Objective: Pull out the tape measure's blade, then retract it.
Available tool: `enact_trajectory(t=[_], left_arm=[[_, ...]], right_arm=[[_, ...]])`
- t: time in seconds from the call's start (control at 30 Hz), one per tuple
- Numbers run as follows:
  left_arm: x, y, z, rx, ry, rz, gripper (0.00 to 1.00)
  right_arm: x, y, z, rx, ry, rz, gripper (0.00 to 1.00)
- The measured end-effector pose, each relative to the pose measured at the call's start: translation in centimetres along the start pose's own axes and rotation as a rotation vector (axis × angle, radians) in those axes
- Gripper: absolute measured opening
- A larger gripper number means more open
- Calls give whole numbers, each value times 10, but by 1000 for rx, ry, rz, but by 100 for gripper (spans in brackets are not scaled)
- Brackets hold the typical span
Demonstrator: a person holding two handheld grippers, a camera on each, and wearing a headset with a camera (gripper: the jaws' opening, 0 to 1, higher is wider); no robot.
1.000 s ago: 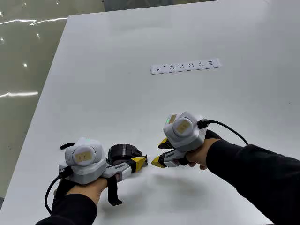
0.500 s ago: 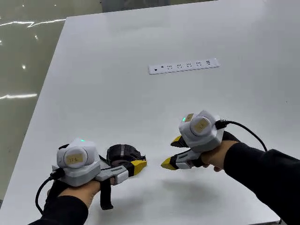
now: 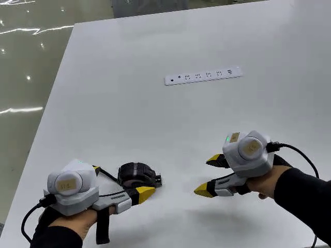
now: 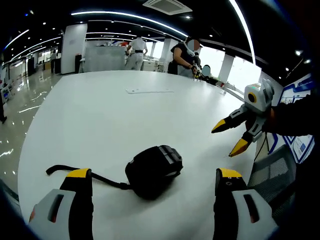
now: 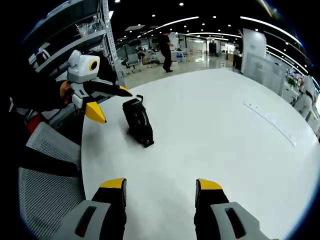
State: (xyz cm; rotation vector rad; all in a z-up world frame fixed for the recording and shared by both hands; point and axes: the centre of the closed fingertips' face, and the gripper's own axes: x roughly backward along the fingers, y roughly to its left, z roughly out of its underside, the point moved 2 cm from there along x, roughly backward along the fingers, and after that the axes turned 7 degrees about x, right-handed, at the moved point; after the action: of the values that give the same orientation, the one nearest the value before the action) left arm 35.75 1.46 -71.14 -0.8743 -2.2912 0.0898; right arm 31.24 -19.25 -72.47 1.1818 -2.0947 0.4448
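Though both apart and empty, left tool (image 5: 114, 104) just beside the black tape measure (image 3: 137, 174), right tool (image 3: 205, 175) well clear.

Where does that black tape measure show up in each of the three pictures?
Head view: tape measure low, left of centre, on the white table.
Left gripper view: tape measure low centre.
Right gripper view: tape measure upper left of centre.
Shared landmark: white power strip farther along the table.

Facing each other, apart: left hand-held gripper (image 4: 152, 175) jaws spread wide, right hand-held gripper (image 3: 210, 174) likewise.
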Motion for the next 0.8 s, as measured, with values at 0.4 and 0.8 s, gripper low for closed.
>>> enact_trajectory(t=[0.4,0.8], left_arm=[[16,6,6,-95,46,32,99],[30,24,9,-90,38,41,99]], right_arm=[[39,-8,21,-29,-6,56,60],[72,-22,50,-65,-15,100,70]])
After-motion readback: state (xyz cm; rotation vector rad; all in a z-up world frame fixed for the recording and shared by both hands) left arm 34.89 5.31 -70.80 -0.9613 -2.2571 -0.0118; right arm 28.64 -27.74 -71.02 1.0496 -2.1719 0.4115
